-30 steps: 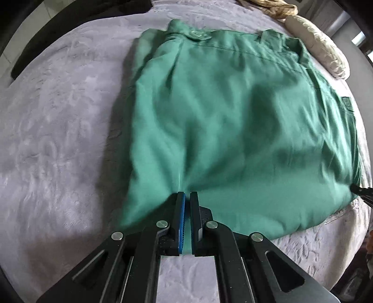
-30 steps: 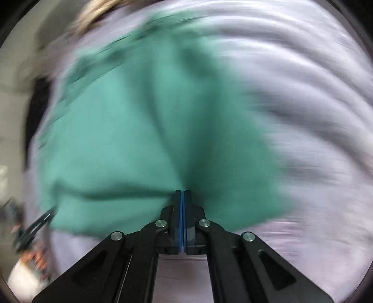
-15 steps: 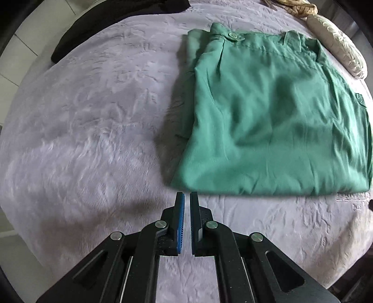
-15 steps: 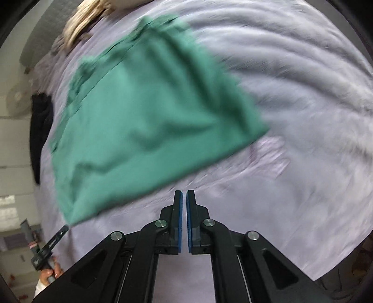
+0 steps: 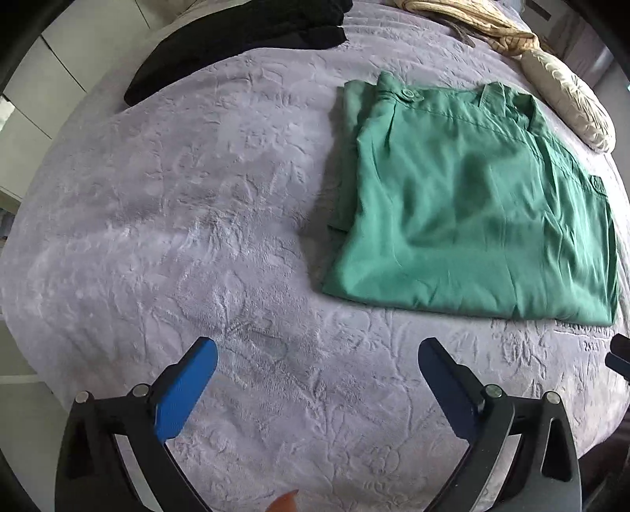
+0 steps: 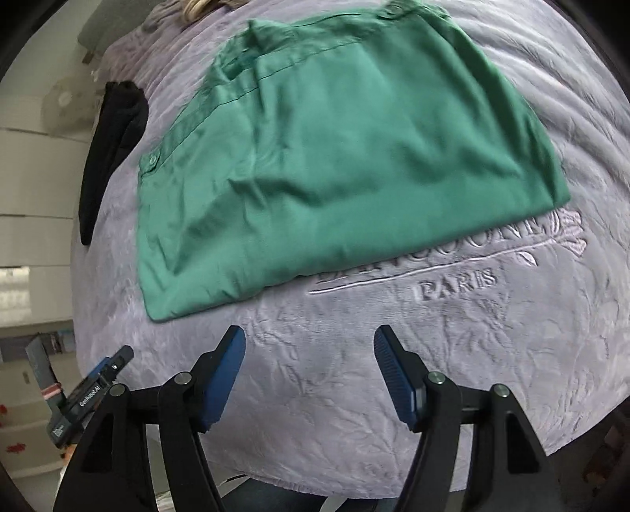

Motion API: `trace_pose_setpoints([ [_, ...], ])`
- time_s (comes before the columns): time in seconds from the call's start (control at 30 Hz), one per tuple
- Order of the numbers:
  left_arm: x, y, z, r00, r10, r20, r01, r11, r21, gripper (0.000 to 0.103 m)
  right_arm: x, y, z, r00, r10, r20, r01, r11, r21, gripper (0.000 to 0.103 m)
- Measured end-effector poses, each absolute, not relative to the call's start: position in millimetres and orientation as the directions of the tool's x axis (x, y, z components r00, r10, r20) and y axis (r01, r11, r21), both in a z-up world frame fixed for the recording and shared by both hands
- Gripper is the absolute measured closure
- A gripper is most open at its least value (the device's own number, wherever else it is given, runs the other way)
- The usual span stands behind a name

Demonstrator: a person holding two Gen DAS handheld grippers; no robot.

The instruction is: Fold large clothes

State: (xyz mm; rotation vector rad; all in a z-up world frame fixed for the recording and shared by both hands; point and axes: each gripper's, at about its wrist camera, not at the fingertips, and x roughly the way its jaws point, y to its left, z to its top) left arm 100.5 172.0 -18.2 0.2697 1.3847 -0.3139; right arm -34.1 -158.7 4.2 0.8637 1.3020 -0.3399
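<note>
A green garment [image 5: 472, 204] lies folded flat in a rough rectangle on the grey blanket [image 5: 177, 204]. It also shows in the right wrist view [image 6: 334, 149]. My left gripper [image 5: 317, 354] is open and empty, held above the blanket, short of the garment's near left corner. My right gripper [image 6: 309, 338] is open and empty, just short of the garment's near folded edge. The left gripper [image 6: 94, 378] shows at the lower left of the right wrist view.
A black garment [image 5: 244, 35] lies at the bed's far left edge, also in the right wrist view [image 6: 114, 138]. A beige cushion [image 5: 571, 98] and cream fabric [image 5: 472, 19] lie at the far right. Embossed lettering [image 6: 456, 283] marks the blanket. The bed's front edge is close.
Both grippers let go of the green garment's near edge, drew back toward the bed's front and opened wide. The garment now lies flat and still.
</note>
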Motion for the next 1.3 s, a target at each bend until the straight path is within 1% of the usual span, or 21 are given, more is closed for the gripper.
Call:
trace_pose_setpoints([
  [0.03,102.4,176.1,-23.1,0.144,-0.063,-0.988,0.369,0.929,-0.006,0.001,-30.3,-153.6,6.6,0.279,0.223,-0.934,0.654,0.668,0.355,0.016],
  [0.07,104.9,176.5,-22.8,0.137,-0.063,-0.989,0.37,0.929,-0.008,0.001,-29.1,-149.7,9.4,0.282,0.205,-0.937,0.645,0.683,0.344,0.016],
  [0.1,103.8,171.2,-16.3,0.129,-0.065,-0.99,0.377,0.926,-0.011,0.001,-28.0,-144.8,13.1,0.287,0.179,-0.941,0.632,0.703,0.326,0.014],
  [0.13,103.3,171.6,-17.7,0.124,-0.069,-0.99,0.388,0.922,-0.016,0.001,-27.0,-140.8,16.4,0.29,0.161,-0.943,0.622,0.718,0.314,0.012],
  [0.17,101.2,172.0,-11.4,0.125,-0.072,-0.99,0.392,0.92,-0.017,0.001,-25.8,-137.3,17.1,0.293,0.159,-0.943,0.612,0.726,0.313,0.001],
  [0.2,99.7,172.1,-11.3,0.129,-0.072,-0.989,0.395,0.919,-0.015,0.001,-24.3,-134.3,15.9,0.294,0.172,-0.94,0.604,0.729,0.322,0.0],
  [0.37,97.0,172.0,-10.4,0.126,-0.082,-0.989,0.397,0.917,-0.025,0.001,-20.2,-120.6,-6.9,0.239,0.315,-0.919,0.618,0.68,0.394,0.0],
  [0.47,97.4,172.5,-9.0,0.132,-0.089,-0.987,0.403,0.915,-0.029,0.001,-22.1,-110.6,-20.3,0.209,0.371,-0.905,0.636,0.651,0.414,0.0],
  [0.87,98.4,174.4,-22.2,0.12,-0.07,-0.99,0.407,0.913,-0.015,0.001,-33.8,-80.6,-39.6,0.088,0.421,-0.903,0.652,0.661,0.372,0.0],
  [1.0,97.9,174.4,-27.7,0.109,-0.073,-0.991,0.415,0.91,-0.021,0.001,-36.1,-76.6,-47.9,0.009,0.392,-0.92,0.67,0.681,0.297,0.0],
  [1.13,100.2,176.9,-31.6,0.106,-0.082,-0.991,0.421,0.907,-0.03,0.001,-43.2,-88.3,-52.3,0.039,0.392,-0.919,0.731,0.616,0.294,0.0],
  [1.3,111.8,181.5,-35.7,0.1,-0.094,-0.991,0.429,0.902,-0.042,0.001,-44.7,-105.1,-53.5,0.169,0.421,-0.891,0.781,0.494,0.382,0.0],
])
